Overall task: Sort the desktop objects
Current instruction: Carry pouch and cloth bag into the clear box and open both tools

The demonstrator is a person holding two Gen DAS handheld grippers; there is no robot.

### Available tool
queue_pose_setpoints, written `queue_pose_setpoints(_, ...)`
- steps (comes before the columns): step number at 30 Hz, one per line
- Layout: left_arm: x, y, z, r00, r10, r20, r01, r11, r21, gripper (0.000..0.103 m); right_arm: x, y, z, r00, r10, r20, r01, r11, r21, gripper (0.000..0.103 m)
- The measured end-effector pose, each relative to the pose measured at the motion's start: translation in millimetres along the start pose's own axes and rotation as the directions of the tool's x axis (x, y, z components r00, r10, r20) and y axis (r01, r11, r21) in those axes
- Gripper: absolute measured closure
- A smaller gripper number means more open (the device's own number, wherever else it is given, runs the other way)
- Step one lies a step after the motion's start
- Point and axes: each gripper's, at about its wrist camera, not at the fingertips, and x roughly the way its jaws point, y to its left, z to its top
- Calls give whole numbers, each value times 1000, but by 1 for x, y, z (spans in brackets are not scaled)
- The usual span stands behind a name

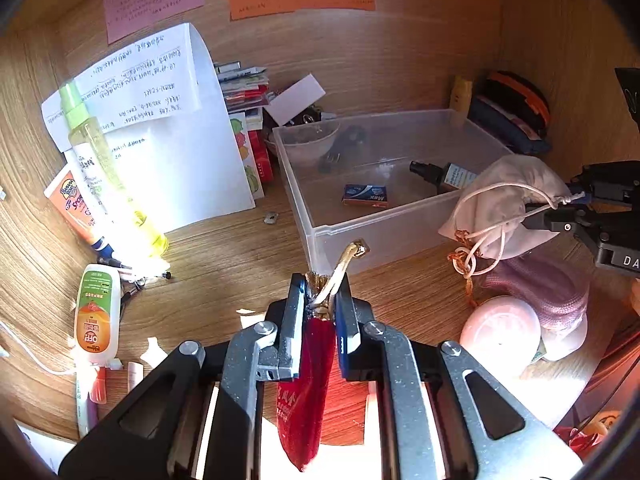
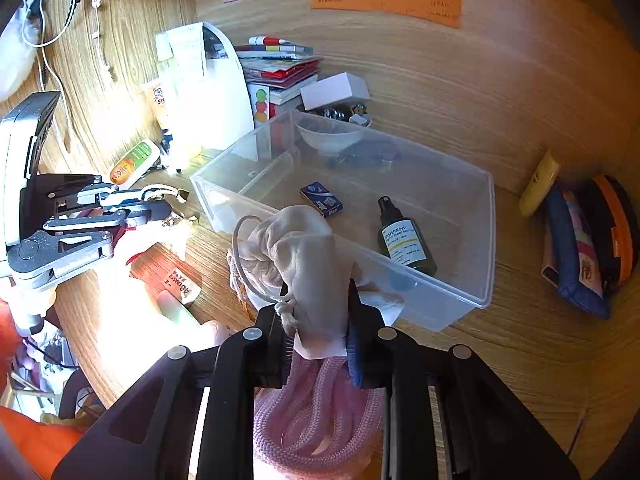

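My left gripper is shut on a red velvet pouch with a gold drawstring top, held above the desk just in front of the clear plastic bin. My right gripper is shut on a beige drawstring pouch, held at the bin's near wall. The beige pouch and the right gripper also show in the left wrist view. The left gripper shows at the left of the right wrist view. The bin holds a dark spray bottle, a small blue box and a white bowl.
A coiled pink rope lies under my right gripper. A pink round case sits by it. Bottles and tubes, papers and stacked books stand at the left back. A pencil case lies at the right.
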Motion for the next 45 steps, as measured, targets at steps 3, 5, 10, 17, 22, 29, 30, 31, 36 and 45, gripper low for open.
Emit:
queue_pose_setpoints(3,-9,-3,5,1000,-12,27,12,1000,-9,90,-14,2,2,999,-12,43,12,1000,1,84)
queue_pose_setpoints(5,-15,-6,8,999,-10,47,10,1000,-5,90,-22,4,4,997,-28,67,28,1000,-1,84)
queue_pose_setpoints(10,-28,-13,18,995,-20,96,20,1000,4,90,-36,6,7,993,-38,110,39,999,0,84)
queue_pose_setpoints(17,-40,-19,35,987,-54,149,55,998,-3,91,-46,1,13,988,-58,144,57,998,13,84)
queue_pose_setpoints(22,-31,-23,51,985,-78,157,81,997,-11,91,-45,-6,17,985,-65,161,60,998,34,84)
queue_pose_setpoints(29,-21,-21,76,979,-108,172,116,993,-36,91,-33,-18,24,985,-74,157,67,997,49,84)
queue_pose_setpoints(30,-20,-20,79,978,-112,175,120,992,-38,91,-30,-20,25,985,-72,156,65,996,54,84)
queue_pose_setpoints(31,-19,-20,83,977,-113,179,121,992,-39,91,-28,-21,26,985,-72,154,63,996,58,84)
queue_pose_setpoints(36,-9,-18,98,976,-117,181,128,991,-48,91,-13,-29,30,988,-61,141,50,996,77,84)
queue_pose_setpoints(45,27,-10,114,982,-129,137,141,986,-84,91,16,-46,41,992,-40,122,29,995,93,84)
